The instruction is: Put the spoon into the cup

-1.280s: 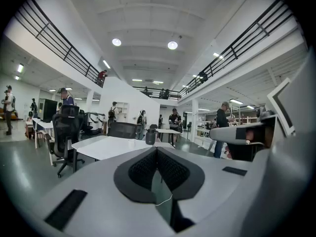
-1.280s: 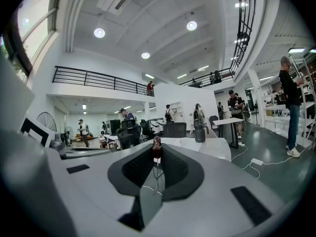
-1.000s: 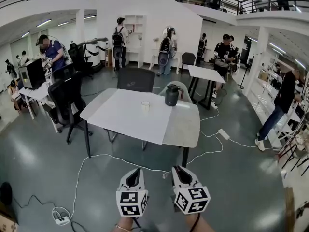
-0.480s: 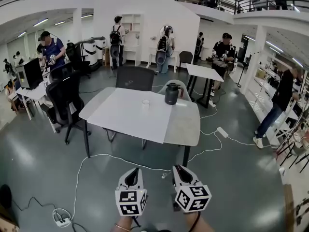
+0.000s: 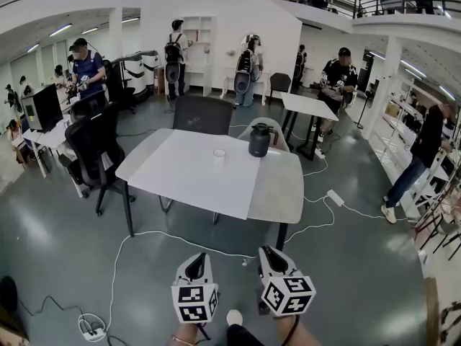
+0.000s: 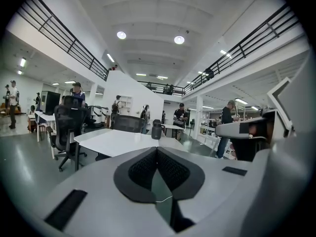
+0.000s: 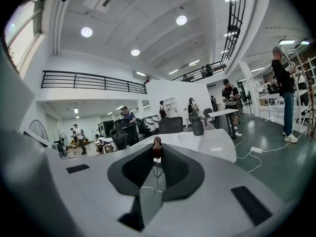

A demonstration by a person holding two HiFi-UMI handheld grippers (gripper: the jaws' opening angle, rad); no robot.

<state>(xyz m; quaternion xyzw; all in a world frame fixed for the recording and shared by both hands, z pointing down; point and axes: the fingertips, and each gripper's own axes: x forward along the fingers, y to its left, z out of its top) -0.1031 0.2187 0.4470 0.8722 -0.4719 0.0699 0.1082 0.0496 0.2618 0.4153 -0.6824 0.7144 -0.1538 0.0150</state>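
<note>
I am looking across the grey floor (image 5: 72, 236) at the white table (image 5: 187, 171), which is standing well ahead of both claws. A dark jug (image 5: 258, 140) is sitting near its far edge. I am holding the left claw (image 5: 196, 264) low, its jaws resting together on nothing. The right claw (image 5: 268, 256) is hanging just beside it, clamping something thin. The small white cup (image 5: 219, 154) is sitting left of the jug, apart from it. The spoon (image 7: 157, 147) is riding in the right claw, well short of the cup, with its dark end poking up between the pads.
</note>
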